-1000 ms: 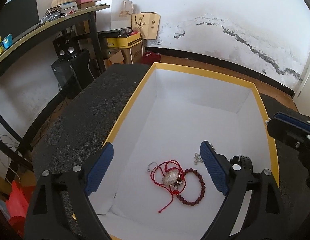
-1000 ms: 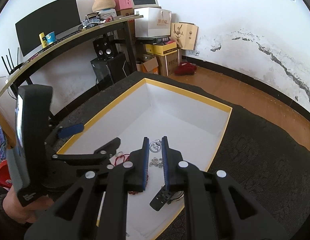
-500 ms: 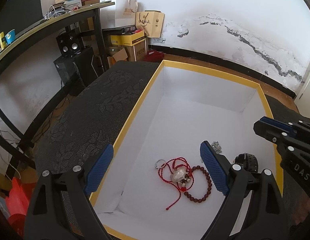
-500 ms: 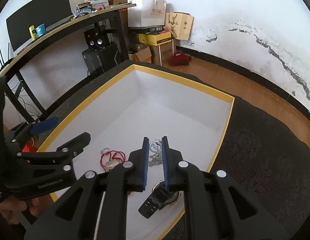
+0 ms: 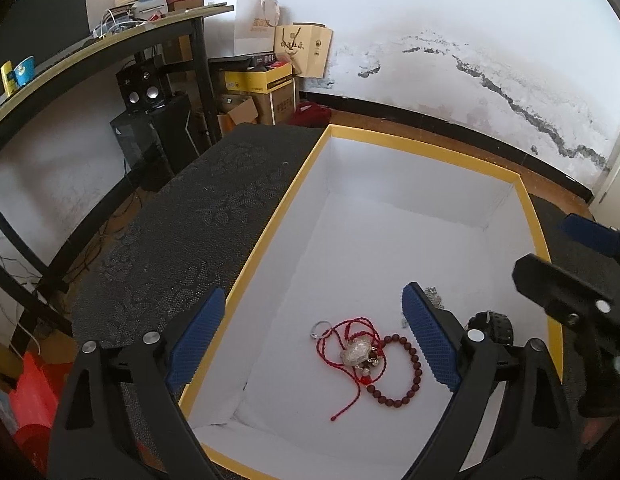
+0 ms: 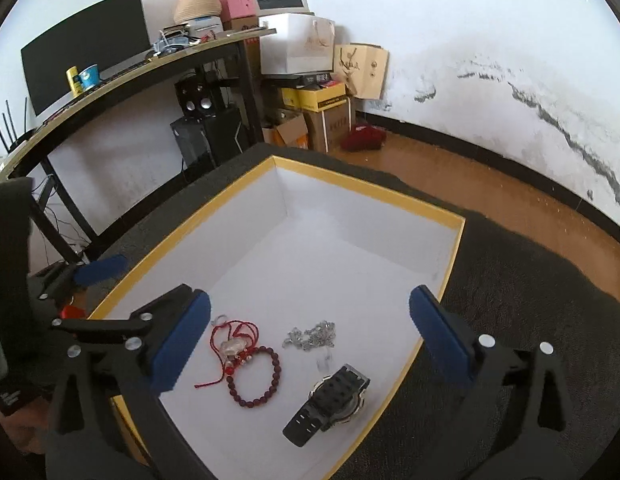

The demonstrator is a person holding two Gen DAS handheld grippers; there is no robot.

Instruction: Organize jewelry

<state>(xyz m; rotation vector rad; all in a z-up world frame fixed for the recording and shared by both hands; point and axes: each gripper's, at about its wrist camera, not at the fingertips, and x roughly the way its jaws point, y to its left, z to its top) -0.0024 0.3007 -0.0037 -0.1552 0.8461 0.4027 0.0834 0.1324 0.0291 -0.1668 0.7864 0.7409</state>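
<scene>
The right gripper (image 6: 310,336) hangs over the near end of the box with its jaws opening, now spread wide, and nothing sits between the blue pads (image 6: 180,344); the jewelry under it lies free on the white floor. The left gripper (image 5: 310,342) is spread just as wide over the same end, its left pad above the yellow rim and its right pad above the floor, also gripping nothing. Directly below the right gripper lie the black watch (image 6: 330,404) nearest the camera, a crumpled silver chain (image 6: 312,336) just beyond it, and to their left a bead bracelet (image 6: 254,378) touching a red cord necklace (image 6: 234,340) with a pale pendant, whose cord runs to a small silver ring (image 5: 321,329). All of it sits inside the yellow-rimmed box (image 6: 362,190), bunched at the near end, with the far half bare. The box rests on a dark patterned cloth (image 5: 182,232). As I read it, this is the release step: a piece appears to have just been set down, and I see no jewelry left on the cloth. The next move probably calls for lifting both grippers clear of the box walls, or, if sorting goes on, a low narrow pinch on one piece, since cord and bracelet overlap and could drag together.
</scene>
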